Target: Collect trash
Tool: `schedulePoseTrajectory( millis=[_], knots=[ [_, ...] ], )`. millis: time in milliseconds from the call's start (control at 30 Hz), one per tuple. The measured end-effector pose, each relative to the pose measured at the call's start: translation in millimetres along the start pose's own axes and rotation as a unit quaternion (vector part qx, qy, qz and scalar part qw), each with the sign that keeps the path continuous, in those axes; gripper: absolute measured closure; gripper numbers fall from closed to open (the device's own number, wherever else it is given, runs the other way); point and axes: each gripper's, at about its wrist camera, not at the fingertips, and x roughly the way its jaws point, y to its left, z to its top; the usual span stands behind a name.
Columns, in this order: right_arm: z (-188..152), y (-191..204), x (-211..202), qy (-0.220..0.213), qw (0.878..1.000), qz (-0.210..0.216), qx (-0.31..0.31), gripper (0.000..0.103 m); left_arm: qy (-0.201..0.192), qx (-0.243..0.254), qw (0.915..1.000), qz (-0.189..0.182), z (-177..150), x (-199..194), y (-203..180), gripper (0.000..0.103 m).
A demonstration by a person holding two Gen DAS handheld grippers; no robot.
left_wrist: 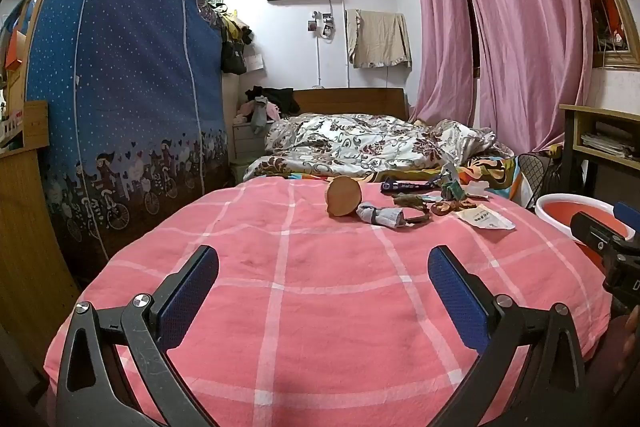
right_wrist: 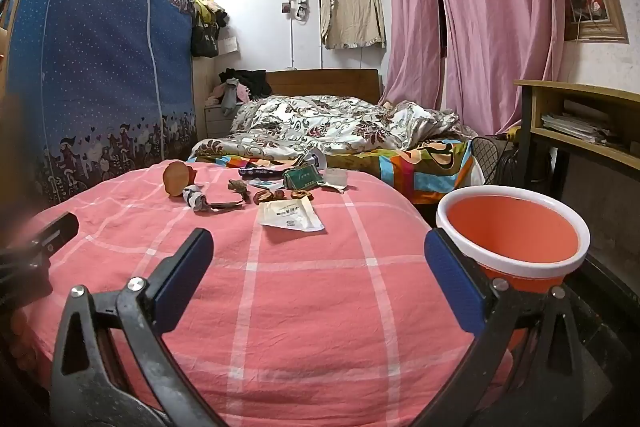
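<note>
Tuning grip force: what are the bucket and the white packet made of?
Bucket: likely plastic, orange with a white rim; smooth, moulded look. White packet: paper or thin film, can't tell which; flat, creased, printed, one end looks torn.

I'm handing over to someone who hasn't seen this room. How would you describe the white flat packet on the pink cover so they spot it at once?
Start at the pink checked cover in the foreground, with the orange bucket at its right edge. The trash lies in a cluster at the cover's far end. The white packet is the piece nearest the camera: flat, pale, with dark print, unlike the brown scraps just behind it.
</note>
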Motion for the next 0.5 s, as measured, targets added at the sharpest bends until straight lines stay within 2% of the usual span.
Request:
schedulePoseTrajectory(
  millis=[500],
  knots=[
    [-0.3, 0.5, 0.1, 0.001, 1.0, 0.0, -0.001, 0.014, 0.001, 0.002, 1.0, -0.003, -0.4, -1.2, -1.9, 0.001]
  ],
)
